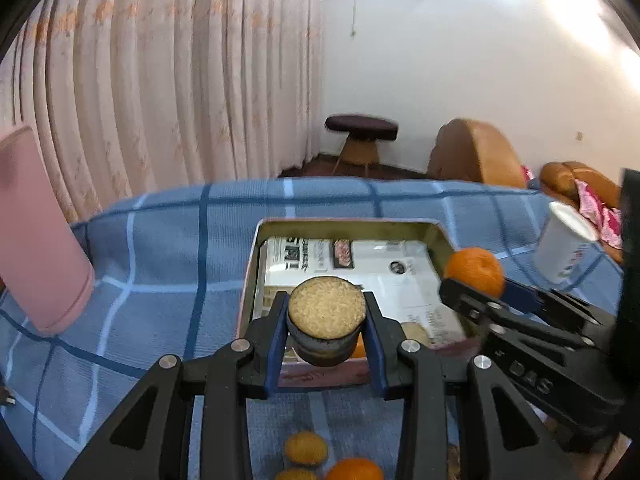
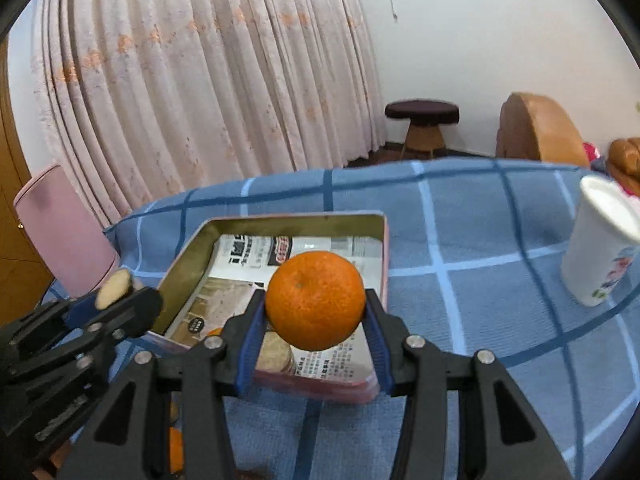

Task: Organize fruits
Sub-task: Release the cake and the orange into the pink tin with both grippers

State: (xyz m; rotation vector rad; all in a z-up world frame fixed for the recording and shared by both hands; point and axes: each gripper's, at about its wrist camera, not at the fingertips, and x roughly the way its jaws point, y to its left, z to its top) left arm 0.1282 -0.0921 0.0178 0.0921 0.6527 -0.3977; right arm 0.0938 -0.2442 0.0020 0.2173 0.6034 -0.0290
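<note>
My left gripper point(image 1: 326, 322) is shut on a round dark cake with a crumbly tan top point(image 1: 326, 312), held over the near end of a rectangular tin point(image 1: 344, 223) lined with newspaper. My right gripper point(image 2: 316, 320) is shut on an orange point(image 2: 316, 300), held above the tin's near right part point(image 2: 382, 256). The orange also shows in the left wrist view point(image 1: 474, 270). A tan round cake point(image 2: 276, 354) and a bit of orange fruit lie inside the tin. Loose oranges point(image 1: 306, 446) lie on the blue cloth in front of the tin.
A blue checked cloth point(image 2: 480, 240) covers the table. A white paper cup point(image 2: 600, 244) stands at the right. A pink cylinder point(image 1: 36, 236) stands at the left. Curtains, a stool and brown sofas are behind.
</note>
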